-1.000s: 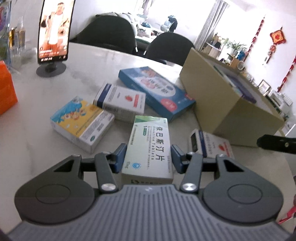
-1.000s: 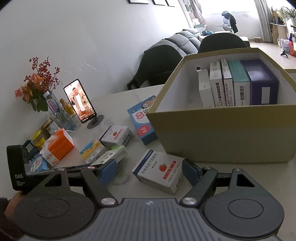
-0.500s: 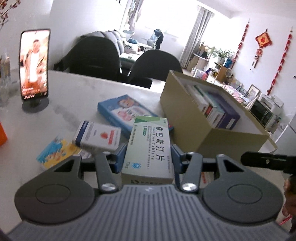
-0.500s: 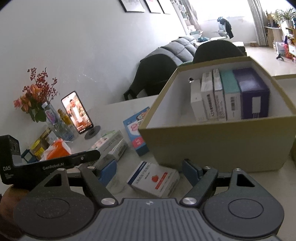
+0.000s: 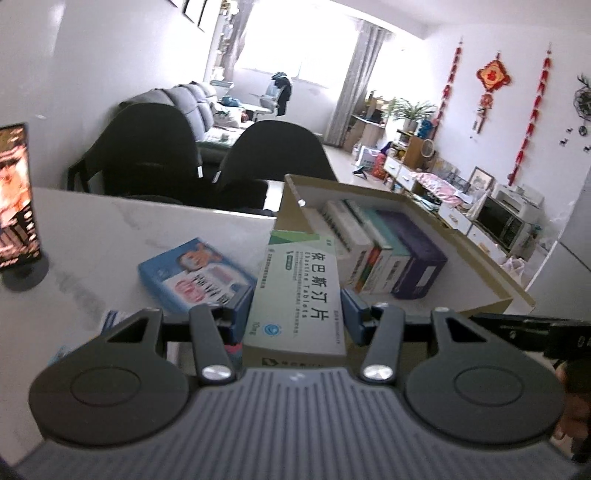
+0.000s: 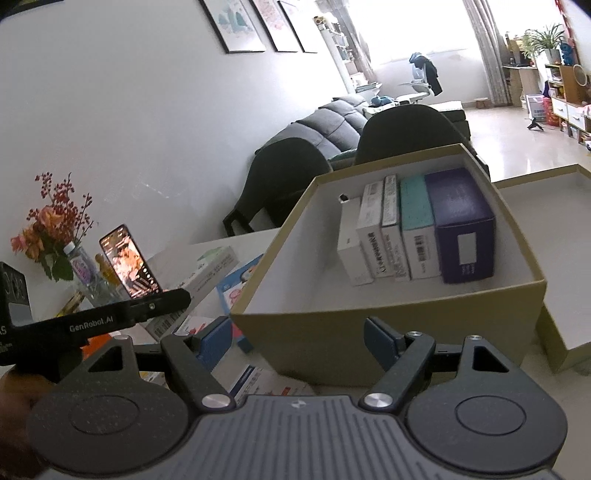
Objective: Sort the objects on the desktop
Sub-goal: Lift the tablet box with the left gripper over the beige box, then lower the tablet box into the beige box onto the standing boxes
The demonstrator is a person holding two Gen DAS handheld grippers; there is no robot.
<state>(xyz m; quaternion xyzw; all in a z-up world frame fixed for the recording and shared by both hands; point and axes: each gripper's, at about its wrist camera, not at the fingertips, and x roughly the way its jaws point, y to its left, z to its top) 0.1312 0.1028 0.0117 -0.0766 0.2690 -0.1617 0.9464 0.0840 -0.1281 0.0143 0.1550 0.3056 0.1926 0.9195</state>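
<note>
Straight ahead of the tool, past the far edge of the white table (image 5: 110,221), stand two dark chairs (image 5: 147,147), with a grey sofa (image 5: 192,99) behind them against a plain white wall (image 6: 129,110) hung with framed pictures (image 6: 240,22). Farther ahead, a bright window (image 5: 295,44) with pale curtains (image 5: 354,81) floods the room with daylight that shines off the pale floor (image 6: 517,147). To the right, red hanging ornaments (image 5: 493,77) decorate the wall above low cabinets (image 5: 406,173) and potted plants (image 5: 410,110).
</note>
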